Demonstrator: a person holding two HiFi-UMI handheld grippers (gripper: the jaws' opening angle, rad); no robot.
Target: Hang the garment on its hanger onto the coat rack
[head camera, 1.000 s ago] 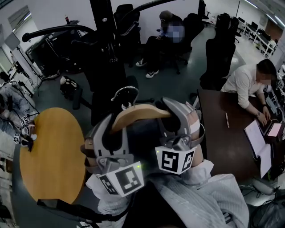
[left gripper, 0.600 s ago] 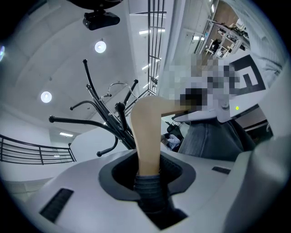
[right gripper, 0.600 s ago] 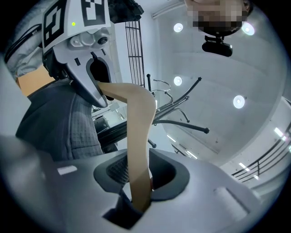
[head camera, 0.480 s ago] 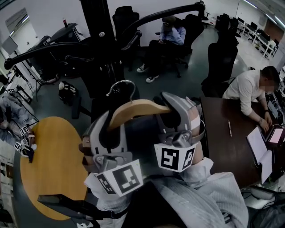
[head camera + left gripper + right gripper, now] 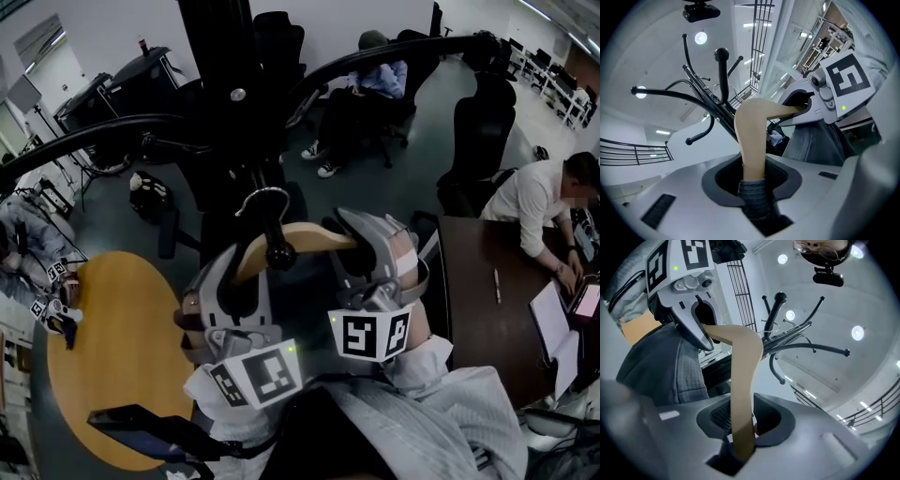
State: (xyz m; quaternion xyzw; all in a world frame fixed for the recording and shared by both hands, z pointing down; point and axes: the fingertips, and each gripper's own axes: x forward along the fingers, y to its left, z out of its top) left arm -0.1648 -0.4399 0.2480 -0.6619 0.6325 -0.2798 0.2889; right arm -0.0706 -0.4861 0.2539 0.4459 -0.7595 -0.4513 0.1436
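Under the rack (image 5: 228,94), my left claw (image 5: 752,176) pinches one end of the hanger (image 5: 305,236) and my right claw (image 5: 740,427) pinches the other. The garment (image 5: 665,366) is draped below and the hook (image 5: 264,196) is up among the black arms, near one knobbed tip (image 5: 279,254) — whether it touches I cannot tell. I'd hold both ends level so the hook stands upright, lift it above an arm, then lower it squarely over — loosening neither grip until the rack takes the weight.
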